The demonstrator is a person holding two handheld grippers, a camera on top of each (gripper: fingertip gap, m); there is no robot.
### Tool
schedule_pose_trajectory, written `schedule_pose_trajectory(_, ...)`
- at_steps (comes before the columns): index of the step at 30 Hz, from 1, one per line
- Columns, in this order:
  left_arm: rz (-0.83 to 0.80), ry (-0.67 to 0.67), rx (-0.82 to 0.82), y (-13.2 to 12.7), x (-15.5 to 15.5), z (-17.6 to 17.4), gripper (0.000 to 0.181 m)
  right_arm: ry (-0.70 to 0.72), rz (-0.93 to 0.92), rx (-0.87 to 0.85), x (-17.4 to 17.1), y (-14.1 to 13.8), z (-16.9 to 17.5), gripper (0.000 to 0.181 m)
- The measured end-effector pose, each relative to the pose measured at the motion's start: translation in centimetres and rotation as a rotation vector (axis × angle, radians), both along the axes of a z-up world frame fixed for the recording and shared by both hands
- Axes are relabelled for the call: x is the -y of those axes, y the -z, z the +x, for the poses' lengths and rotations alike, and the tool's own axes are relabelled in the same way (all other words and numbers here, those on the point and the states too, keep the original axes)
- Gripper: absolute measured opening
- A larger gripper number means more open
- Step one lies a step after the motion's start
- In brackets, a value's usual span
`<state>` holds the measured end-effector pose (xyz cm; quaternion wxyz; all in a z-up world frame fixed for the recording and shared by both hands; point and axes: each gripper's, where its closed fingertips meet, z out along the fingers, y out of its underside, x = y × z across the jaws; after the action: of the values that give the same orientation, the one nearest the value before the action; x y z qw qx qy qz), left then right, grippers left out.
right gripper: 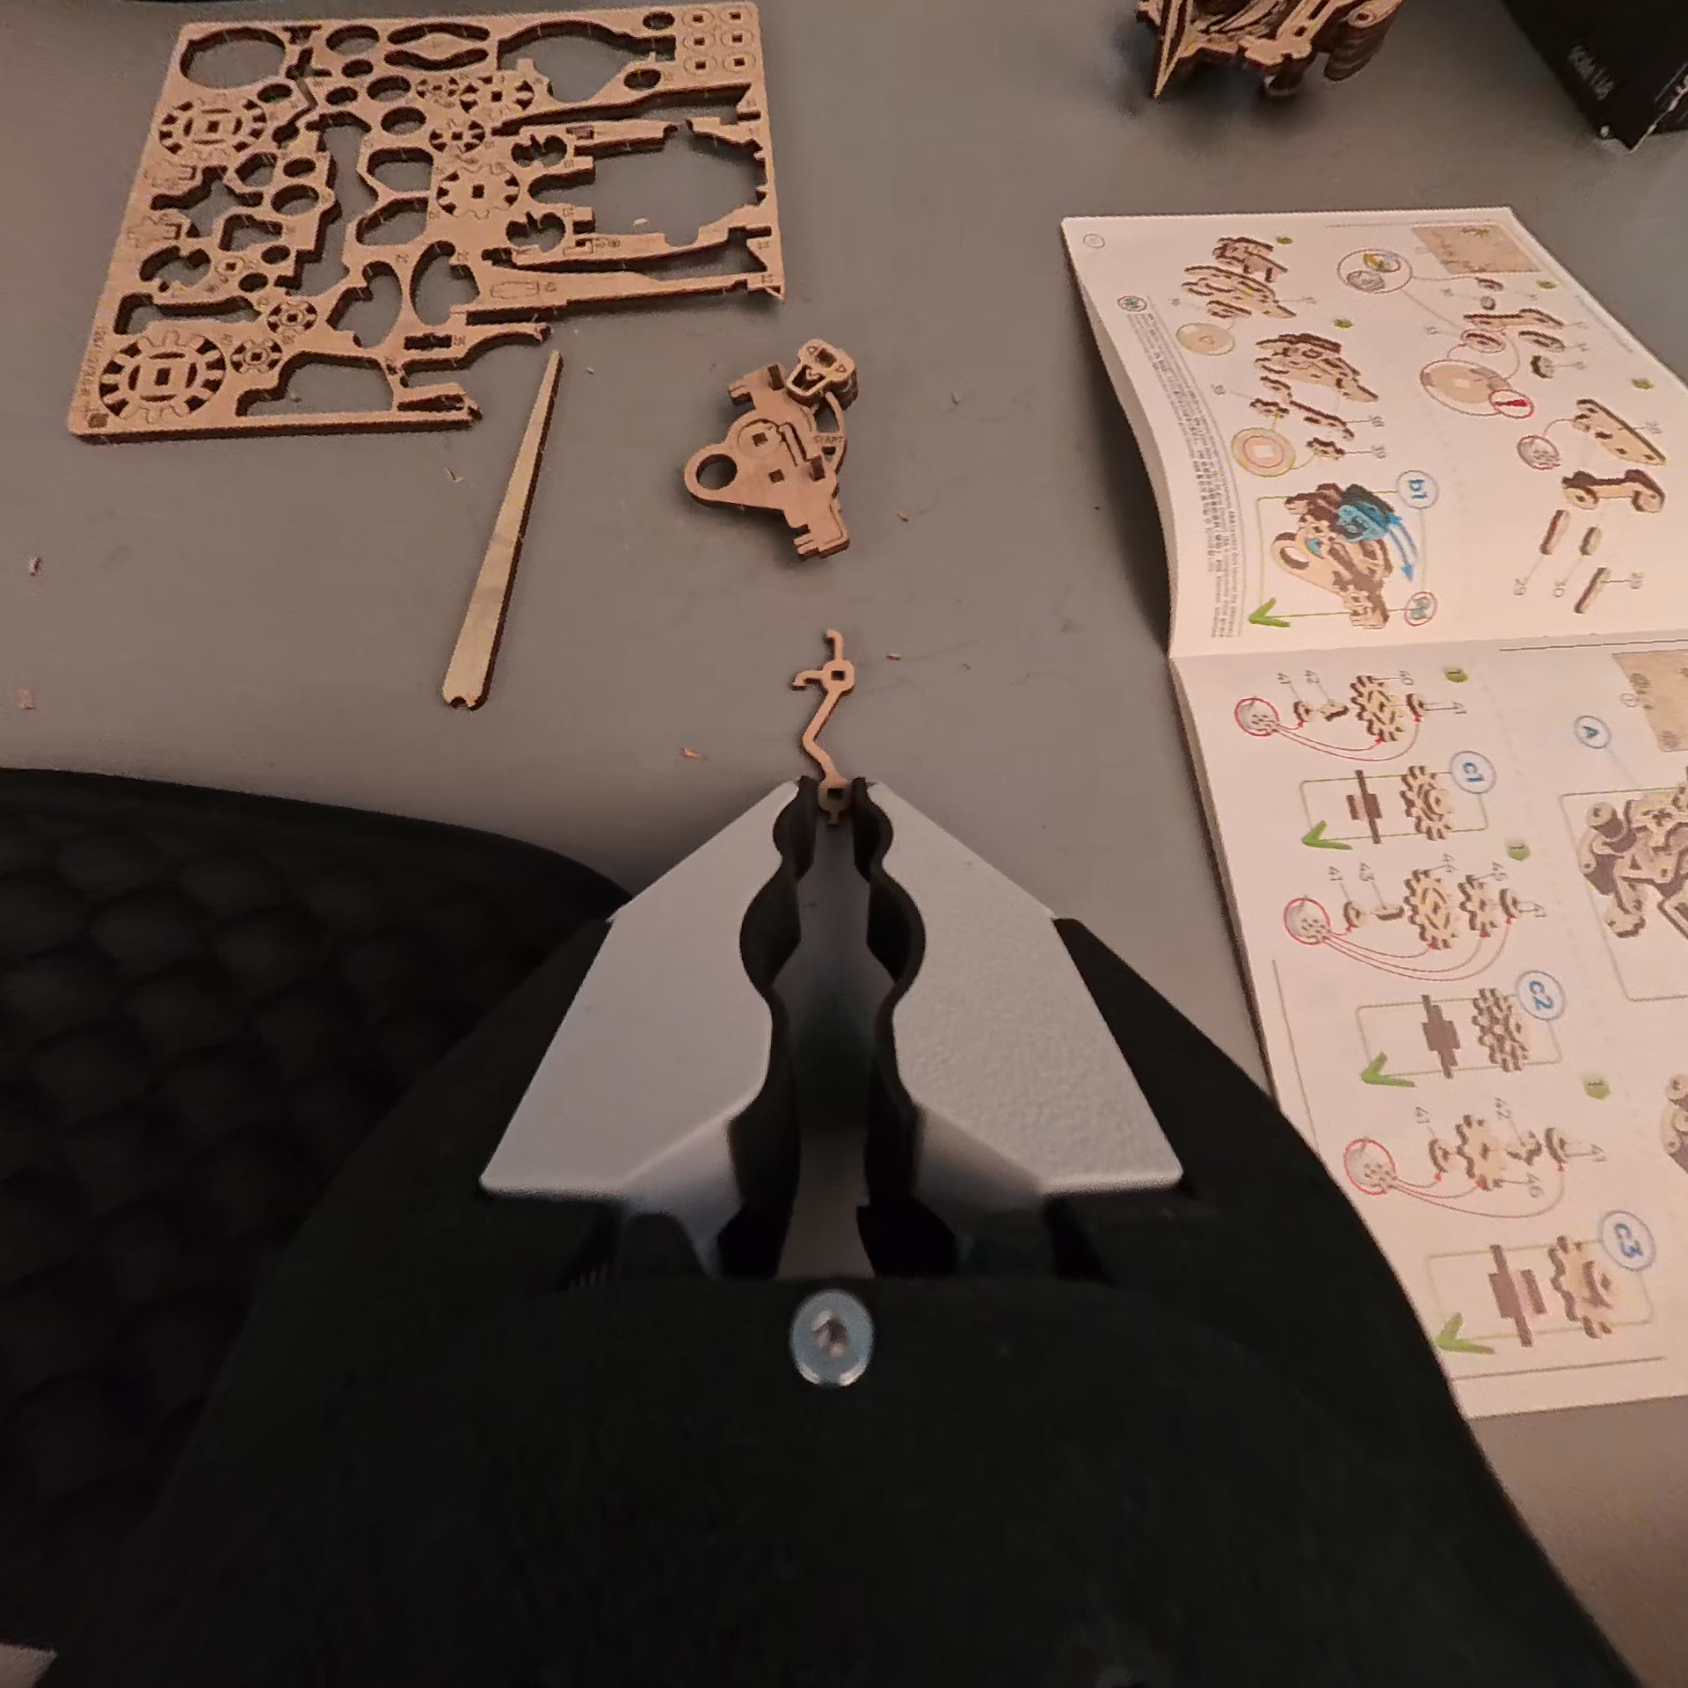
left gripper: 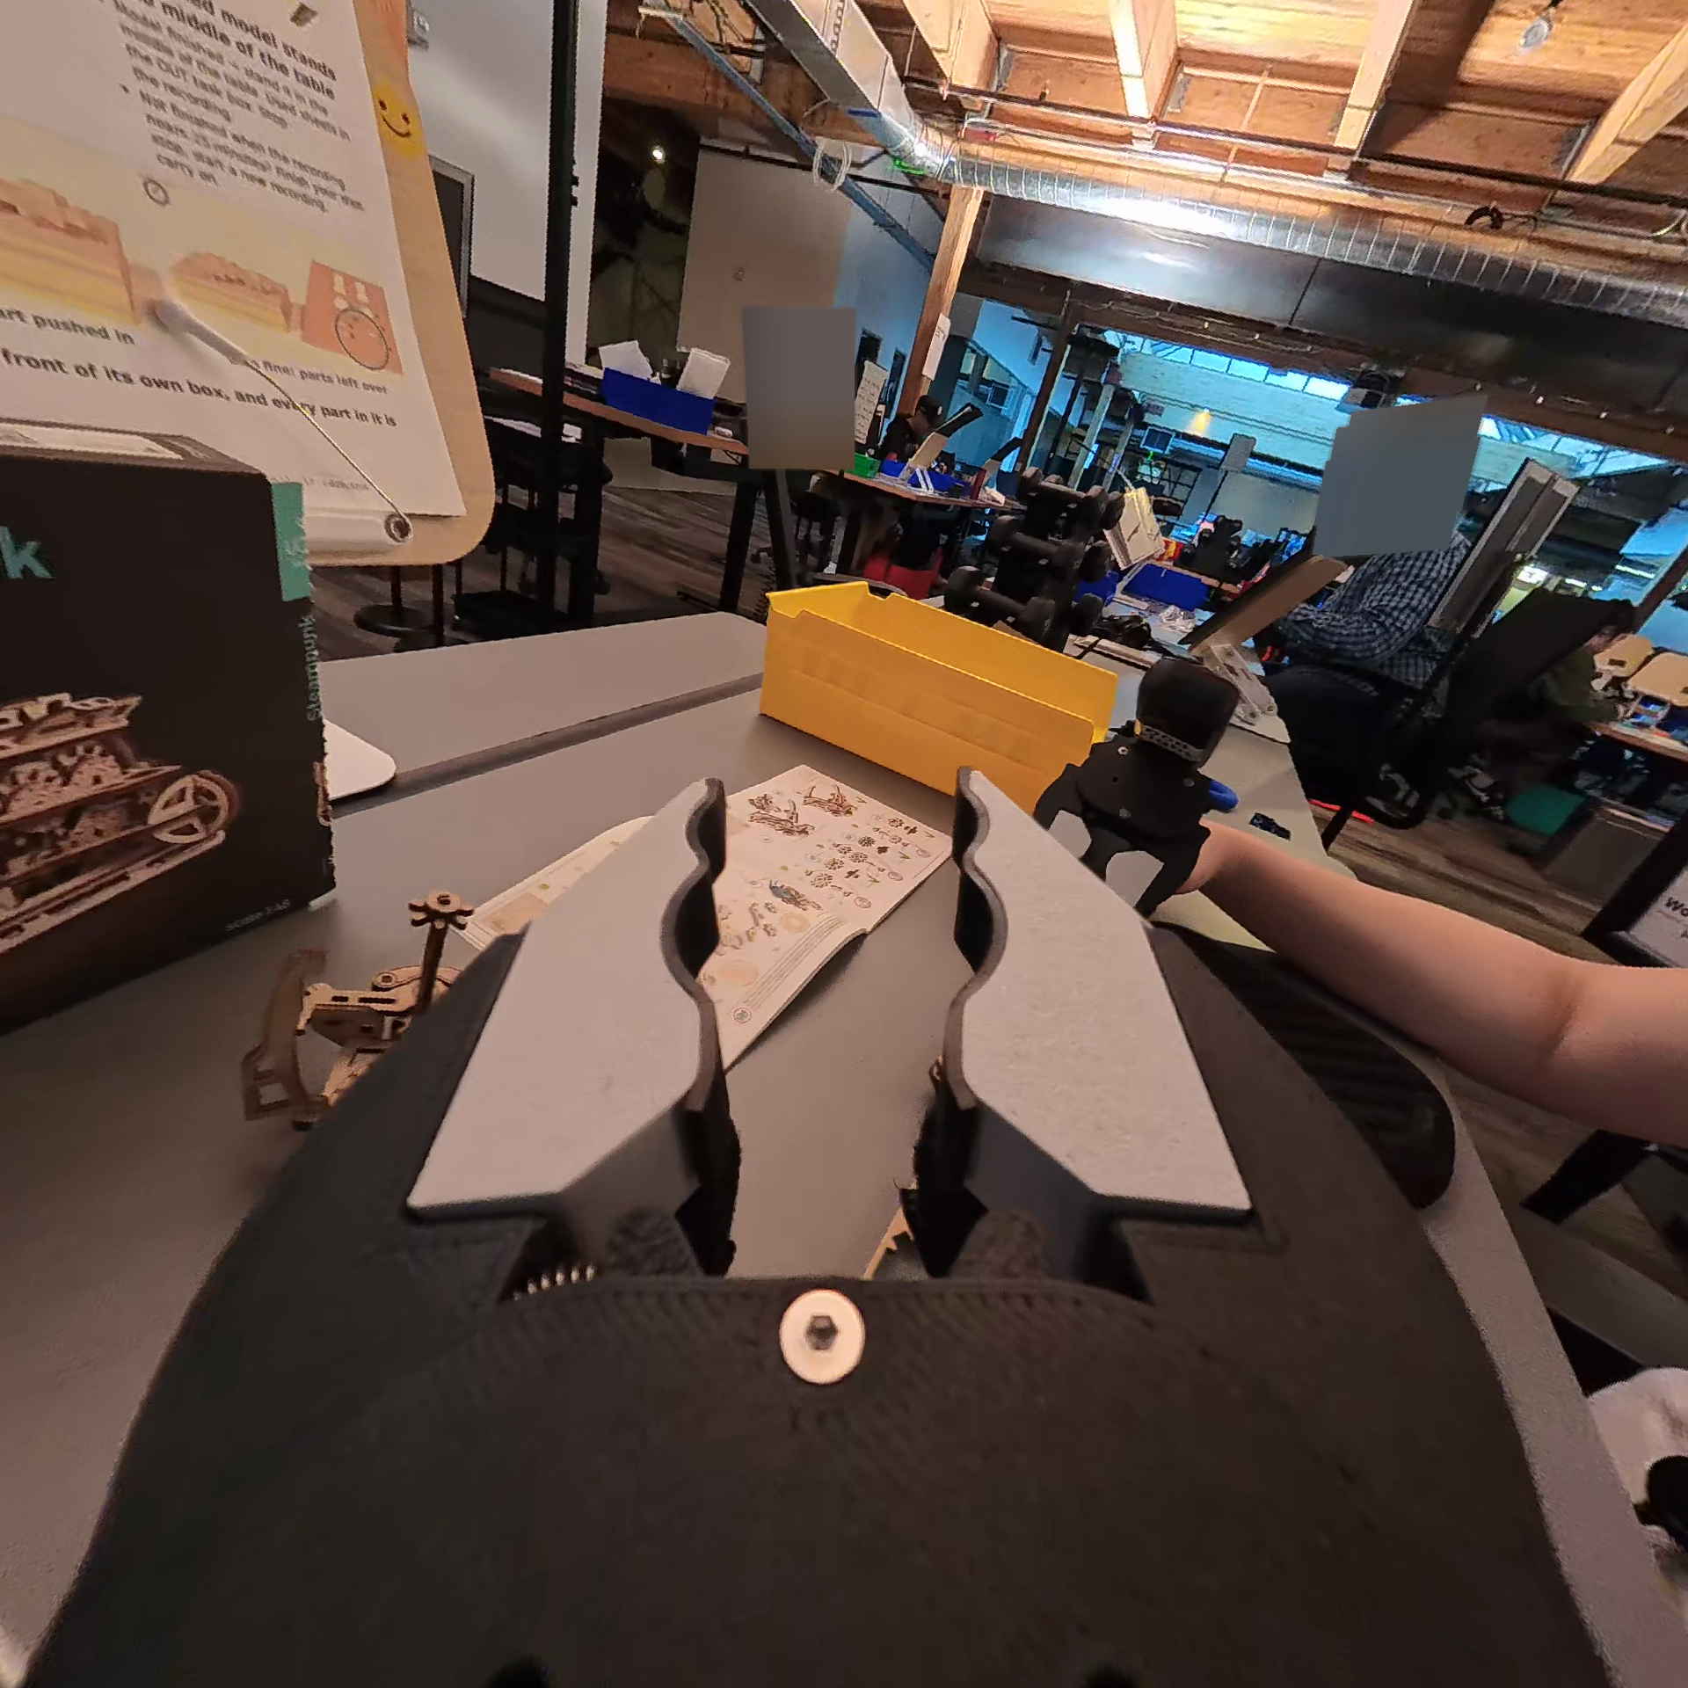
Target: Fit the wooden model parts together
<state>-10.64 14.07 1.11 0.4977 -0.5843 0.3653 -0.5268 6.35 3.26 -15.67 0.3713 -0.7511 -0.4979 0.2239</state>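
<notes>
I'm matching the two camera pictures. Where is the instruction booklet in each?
Left wrist view: booklet lies open mid-frame, partly behind the left gripper.
Right wrist view: booklet fills the right side.
Shared landmark: the grey table.

A grey table [right gripper: 959, 301] carries a punched-out wooden parts sheet [right gripper: 429, 219] at far left, a tapered wooden stick [right gripper: 502, 539] just below it, a small assembled wooden piece [right gripper: 776, 457] mid-table, an open instruction booklet [right gripper: 1425, 731] at right, and a yellow bin [left gripper: 923, 685].

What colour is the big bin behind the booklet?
Bright yellow bin, seen best in the left wrist view.
</notes>
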Motion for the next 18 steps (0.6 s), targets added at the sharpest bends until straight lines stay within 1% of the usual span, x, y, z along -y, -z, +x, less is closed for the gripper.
schedule_pose_trajectory(3, 0.015, -0.009, -0.01, 0.0, -0.1, -0.5, 0.048, -0.008, -0.004, -0.007, 0.1, -0.1, 0.0, 0.006)
schedule_pose_trajectory(5, 0.02, -0.011, -0.008, -0.1, -0.1, -0.8, 0.048, -0.007, 0.007, -0.021, 0.1, -0.3, 0.0, 0.013)
schedule_pose_trajectory(7, 0.017, -0.01, -0.009, -0.2, -0.2, -1.0, 0.048, 0.001, 0.033, -0.052, 0.0, -0.9, 0.1, 0.014)
schedule_pose_trajectory(11, 0.044, 0.008, -0.072, 0.3, 0.1, -1.3, 0.048, 0.029, 0.07, -0.078, -0.1, -2.1, 0.4, 0.015)
schedule_pose_trajectory(13, 0.051, 0.057, -0.148, 1.2, 0.8, -1.1, 0.048, 0.013, 0.098, -0.124, 0.4, -3.8, -1.2, 0.018)
schedule_pose_trajectory(15, 0.049, 0.128, -0.226, 2.4, 1.9, -0.8, 0.049, -0.017, 0.144, -0.143, 1.1, -5.4, -3.9, 0.023)
schedule_pose_trajectory(16, 0.052, 0.175, -0.264, 3.0, 2.7, -0.6, 0.047, -0.032, 0.167, -0.133, 1.4, -5.8, -5.5, 0.025)
schedule_pose_trajectory(17, 0.063, 0.219, -0.307, 3.7, 3.4, -0.5, 0.041, -0.045, 0.191, -0.109, 1.6, -5.9, -7.0, 0.024)
schedule_pose_trajectory(18, 0.082, 0.253, -0.354, 4.5, 4.1, -0.3, 0.036, -0.008, 0.23, -0.078, 1.1, -6.1, -8.2, 0.021)
